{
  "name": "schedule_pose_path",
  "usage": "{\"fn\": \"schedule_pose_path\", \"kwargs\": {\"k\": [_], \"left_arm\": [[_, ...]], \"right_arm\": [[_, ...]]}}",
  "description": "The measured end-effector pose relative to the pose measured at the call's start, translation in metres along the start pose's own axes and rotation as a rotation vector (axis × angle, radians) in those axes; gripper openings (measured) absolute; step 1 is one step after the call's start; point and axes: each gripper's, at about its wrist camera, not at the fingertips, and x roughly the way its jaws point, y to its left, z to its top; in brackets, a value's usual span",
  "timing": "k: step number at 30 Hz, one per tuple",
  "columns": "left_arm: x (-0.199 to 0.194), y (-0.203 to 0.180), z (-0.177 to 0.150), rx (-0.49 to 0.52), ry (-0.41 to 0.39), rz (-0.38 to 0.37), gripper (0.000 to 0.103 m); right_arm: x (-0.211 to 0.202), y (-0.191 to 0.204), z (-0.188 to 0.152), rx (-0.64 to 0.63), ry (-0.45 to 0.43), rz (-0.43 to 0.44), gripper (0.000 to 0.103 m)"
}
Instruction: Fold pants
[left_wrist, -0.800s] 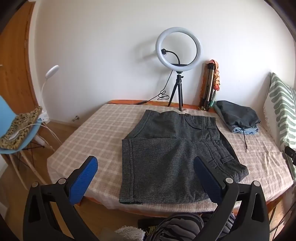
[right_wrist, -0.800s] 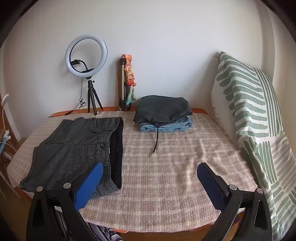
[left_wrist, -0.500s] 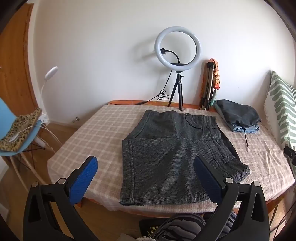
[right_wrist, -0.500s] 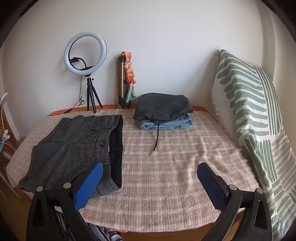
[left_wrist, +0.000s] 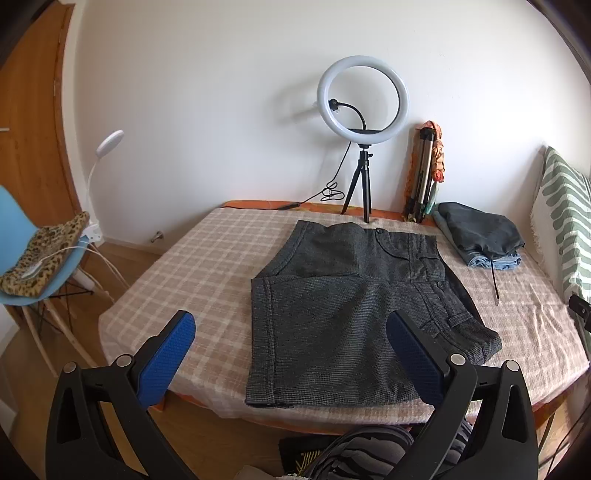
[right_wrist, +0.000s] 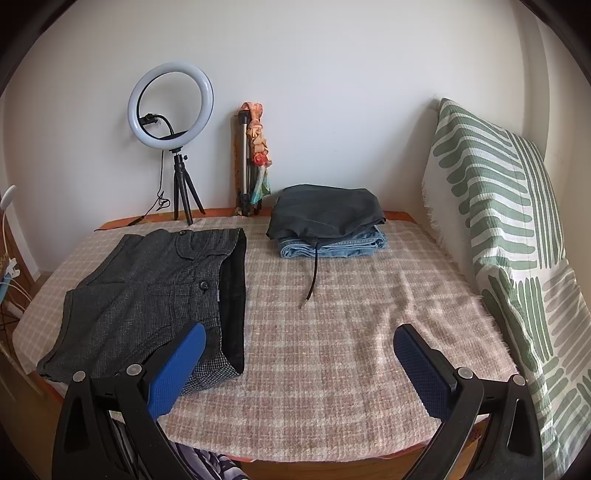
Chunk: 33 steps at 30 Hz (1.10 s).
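Observation:
Dark grey tweed shorts (left_wrist: 343, 317) lie on the checked table cover, one leg folded over the other, waistband toward the right. They also show in the right wrist view (right_wrist: 155, 295) at the left. My left gripper (left_wrist: 291, 354) is open and empty, held above the table's near edge in front of the shorts. My right gripper (right_wrist: 295, 362) is open and empty, over the near edge to the right of the shorts.
A folded pile of dark cloth on jeans (right_wrist: 328, 229) sits at the back with a cord trailing forward. A ring light on a tripod (left_wrist: 364, 147) and a folded tripod (left_wrist: 423, 173) stand by the wall. A green striped pillow (right_wrist: 509, 236) lines the right side. A blue chair (left_wrist: 33, 266) stands left.
Both grippers have risen and drawn back slightly, so the table sits a little lower in view. The shorts have not moved. Both stay open.

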Motion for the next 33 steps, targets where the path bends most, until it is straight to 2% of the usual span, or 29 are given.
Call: {"fn": "schedule_pose_path", "kwargs": {"k": [33], "left_arm": [[0.0000, -0.0038, 0.0004, 0.012, -0.002, 0.000, 0.103]], "right_arm": [[0.0016, 0.0033, -0.0008, -0.007, 0.014, 0.007, 0.103]]}}
